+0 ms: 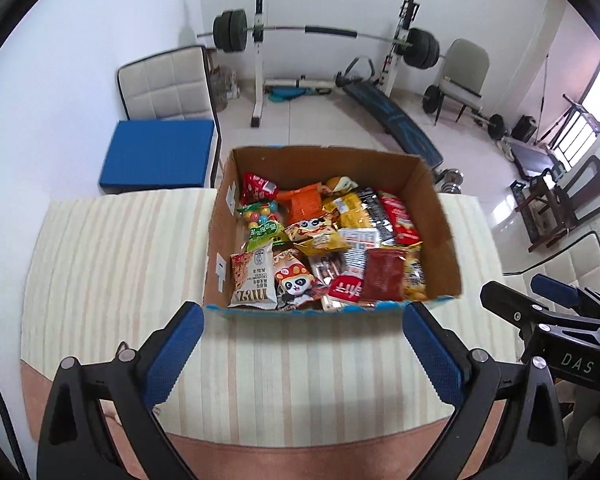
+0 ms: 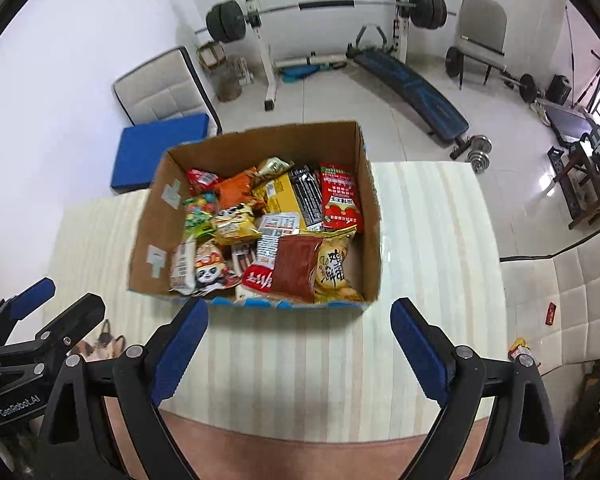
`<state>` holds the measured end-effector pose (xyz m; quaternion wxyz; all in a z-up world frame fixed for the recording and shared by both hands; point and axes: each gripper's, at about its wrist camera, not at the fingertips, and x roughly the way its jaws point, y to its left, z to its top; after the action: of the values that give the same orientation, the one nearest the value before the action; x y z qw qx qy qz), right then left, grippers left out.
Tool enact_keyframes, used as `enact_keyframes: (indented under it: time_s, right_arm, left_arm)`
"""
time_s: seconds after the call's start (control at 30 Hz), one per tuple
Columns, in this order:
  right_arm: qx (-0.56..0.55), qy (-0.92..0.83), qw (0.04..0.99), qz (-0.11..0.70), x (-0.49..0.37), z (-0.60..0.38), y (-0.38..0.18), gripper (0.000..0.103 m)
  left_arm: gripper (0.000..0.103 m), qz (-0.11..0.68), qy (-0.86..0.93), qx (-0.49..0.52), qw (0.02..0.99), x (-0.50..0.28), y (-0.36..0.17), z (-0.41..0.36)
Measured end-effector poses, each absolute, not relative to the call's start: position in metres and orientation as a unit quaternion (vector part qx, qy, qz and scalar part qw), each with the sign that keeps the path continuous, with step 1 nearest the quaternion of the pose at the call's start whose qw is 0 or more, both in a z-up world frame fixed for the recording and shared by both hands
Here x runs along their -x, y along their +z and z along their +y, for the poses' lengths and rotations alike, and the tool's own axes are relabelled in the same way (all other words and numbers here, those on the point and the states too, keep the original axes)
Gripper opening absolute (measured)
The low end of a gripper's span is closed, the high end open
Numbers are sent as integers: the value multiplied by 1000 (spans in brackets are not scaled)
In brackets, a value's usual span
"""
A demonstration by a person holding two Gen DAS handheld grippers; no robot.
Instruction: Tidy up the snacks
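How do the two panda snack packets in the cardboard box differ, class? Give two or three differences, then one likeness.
The yellow panda packet lies near the box's middle; the red-capped panda packet lies by the near wall. The yellow one is gold-coloured and crumpled; the other is mostly orange-red and flatter. The yellow one rests on top of other packets. Both show a cartoon panda and lie inside the cardboard box.

The left gripper (image 1: 302, 354) and right gripper (image 2: 298, 352) both point steeply downward, fingers spread wide, holding nothing.

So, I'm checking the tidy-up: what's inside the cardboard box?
The cardboard box holds a loose heap of snack packets, among them a panda packet and a dark red pouch. The lower packets and the box floor are covered.
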<state>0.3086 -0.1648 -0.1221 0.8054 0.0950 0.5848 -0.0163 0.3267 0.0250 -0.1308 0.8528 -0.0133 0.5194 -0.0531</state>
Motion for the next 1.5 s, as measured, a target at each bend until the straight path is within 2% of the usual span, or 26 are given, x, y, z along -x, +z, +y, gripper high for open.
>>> enact_keyframes:
  time_s: [0.47,0.83,1.0,1.1,1.5]
  right_arm:
    - [-75,-23,844,531,-201,-154,-26,95]
    - [-68,-16,858,510,-148,-146,23,95]
    - [-65,-18,858,510,-136,-146,30,95]
    - [-66,-22,860,506,-136,-147,28,100]
    - [-46,-54,871,485,-168,-150,1,101]
  left_arm:
    - [102,487,-60,23,871,-241,-69,25]
    - [102,464,-55,22,884,-197,-40,27]
    - [102,453,-53,30,889,-186,-32,30]
    - [102,450,-46,32,891,-186,-33,31]
    - [103,431,-21,11,902,-211,-61,29]
